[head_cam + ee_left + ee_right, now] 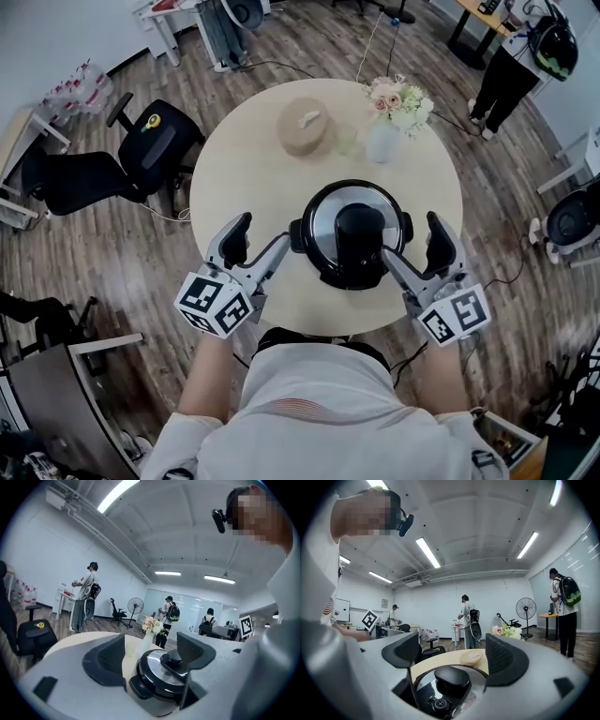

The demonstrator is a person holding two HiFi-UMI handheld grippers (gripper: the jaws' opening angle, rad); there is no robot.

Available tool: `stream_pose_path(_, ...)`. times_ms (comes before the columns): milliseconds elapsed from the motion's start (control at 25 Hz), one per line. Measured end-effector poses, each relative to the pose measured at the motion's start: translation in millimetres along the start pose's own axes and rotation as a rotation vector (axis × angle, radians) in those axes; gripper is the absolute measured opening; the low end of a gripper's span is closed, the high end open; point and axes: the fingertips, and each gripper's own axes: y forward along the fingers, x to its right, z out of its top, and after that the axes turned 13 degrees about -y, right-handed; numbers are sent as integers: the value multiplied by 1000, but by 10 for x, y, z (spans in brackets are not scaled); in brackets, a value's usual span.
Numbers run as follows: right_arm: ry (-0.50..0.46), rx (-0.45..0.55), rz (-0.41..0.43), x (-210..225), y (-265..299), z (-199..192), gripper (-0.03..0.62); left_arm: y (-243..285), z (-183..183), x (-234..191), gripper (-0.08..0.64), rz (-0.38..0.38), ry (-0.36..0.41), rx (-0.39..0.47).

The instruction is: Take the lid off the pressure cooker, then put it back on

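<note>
round black pressure cooker (409, 228), glossy steel lid (323, 217) seated on it. left gripper (258, 244) and right gripper (415, 248) flank it, jaws apart, empty.

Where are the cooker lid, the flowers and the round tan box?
cooker lid (359, 230), head view, on its black handle.
flowers (401, 101), head view, on the blossoms.
round tan box (305, 127), head view, on its top.

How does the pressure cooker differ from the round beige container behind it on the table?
The pressure cooker is black with a shiny metal lid; the beige container is plain and matte. The pressure cooker has side handles and a black knob on top; the beige container shows only a small white tuft. Both are round and stand on the table.
</note>
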Motion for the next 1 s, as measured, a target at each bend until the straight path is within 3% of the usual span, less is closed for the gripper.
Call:
stream_pose_path(200, -9, -1, 39, -17, 101, -2, 448, 33, -177, -282, 350, -17, -231, -14)
stream_pose_path(320, -13, -8, 51, -27, 144, -8, 448, 99, -393, -427, 350, 8, -248, -64)
stream_pose_path(400, -16, -10, 57, -41, 167, -15, 448, 147, -578, -514, 350, -1, -305, -104)
stream_pose_path(560, -19, -13, 63, -69, 195, -28, 448, 236, -887, -733, 350, -41, -557, -142)
stream_pose_path(760, -16, -23, 62, -89, 185, -55, 448, 305, -1172, -939, 349, -59, -794, -156)
stream_pose_path(1000, -10, -30, 57, -108, 157, -100, 448, 467, -1409, -871, 345, -218, -1081, -173)
